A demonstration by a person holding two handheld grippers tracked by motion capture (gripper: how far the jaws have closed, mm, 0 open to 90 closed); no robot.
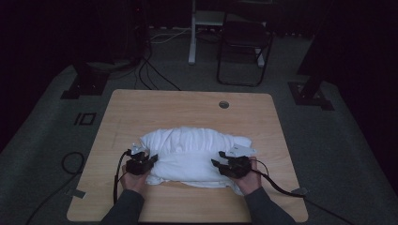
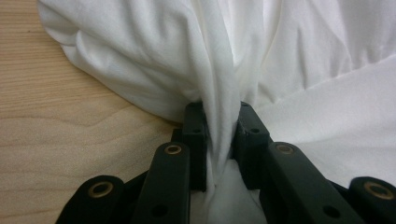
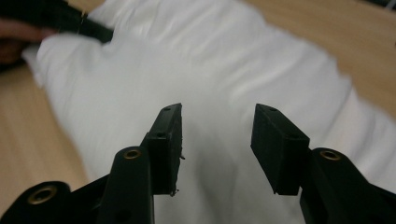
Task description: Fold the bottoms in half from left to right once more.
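Left gripper (image 2: 218, 135) pinches a gathered fold at the left end of the white cloth (image 1: 195, 152); right gripper (image 3: 217, 144) hangs just above its right end, jaws spread, nothing between them. The bundle's long axis runs left-right across the near table (image 1: 141, 108)

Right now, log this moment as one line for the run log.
left gripper: shut on white cloth | right gripper: fingers open above cloth, nothing held | cloth: bunched on wooden table
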